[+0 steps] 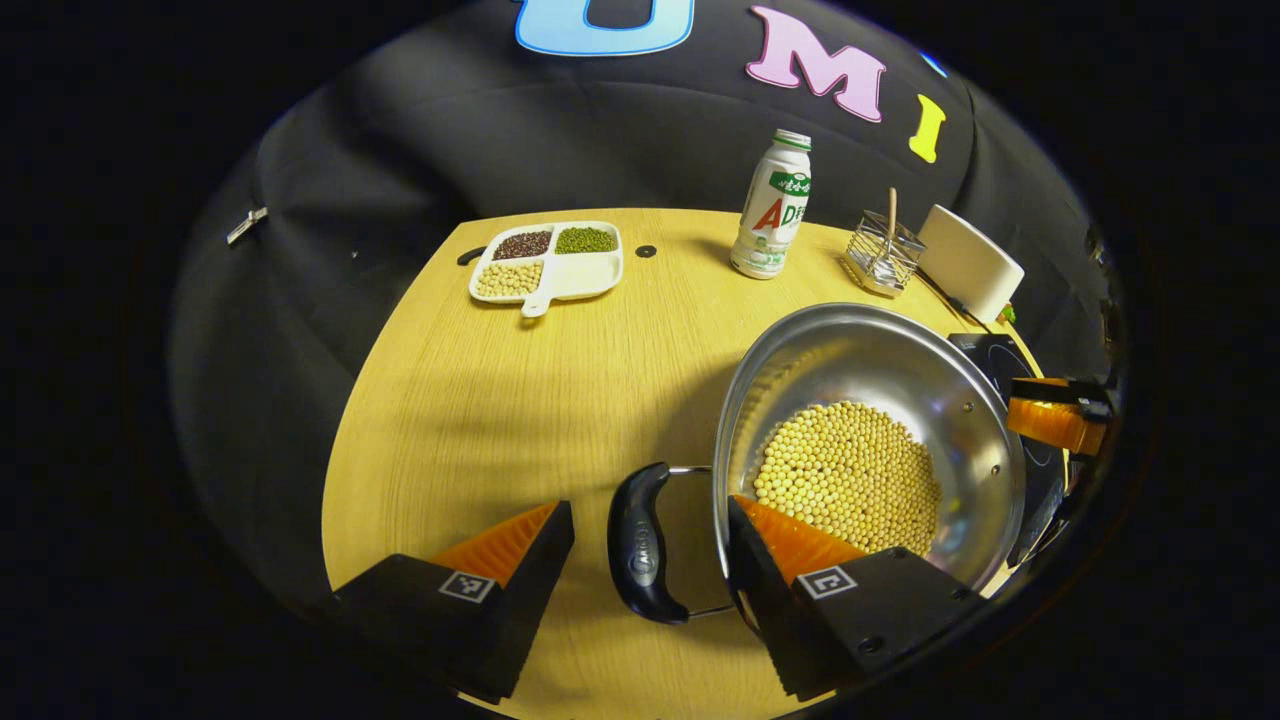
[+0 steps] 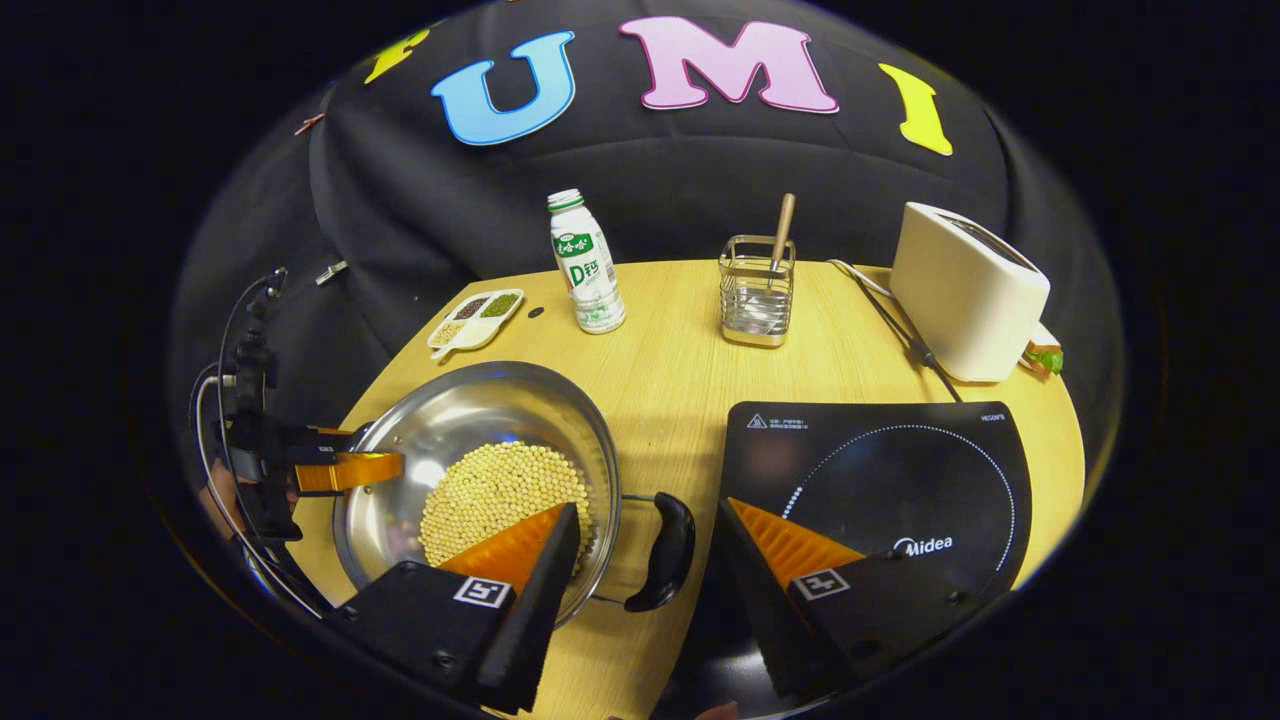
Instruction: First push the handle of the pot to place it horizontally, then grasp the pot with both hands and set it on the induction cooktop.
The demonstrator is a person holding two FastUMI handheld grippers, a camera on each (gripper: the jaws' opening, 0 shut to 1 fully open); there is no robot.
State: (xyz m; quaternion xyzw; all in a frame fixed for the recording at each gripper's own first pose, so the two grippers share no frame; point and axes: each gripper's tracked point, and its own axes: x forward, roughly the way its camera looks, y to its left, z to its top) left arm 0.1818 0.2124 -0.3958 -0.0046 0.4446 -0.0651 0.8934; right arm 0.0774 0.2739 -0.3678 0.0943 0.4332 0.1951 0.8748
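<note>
With both my grippers (image 1: 650, 560) (image 2: 645, 570) spread apart around the 2 handles (image 1: 640, 545), uneven closing could tip the pot (image 1: 868, 440), lower right, spilling beans (image 1: 848, 475).

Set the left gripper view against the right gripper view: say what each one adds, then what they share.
Left gripper view adds: the pot's left handle, between the fingers of the open left gripper. Right gripper view adds: the right handle, between the fingers of the open right gripper, and the cooktop's whole face. Shared: pot of beans, bottle, tray, rack, toaster.
</note>
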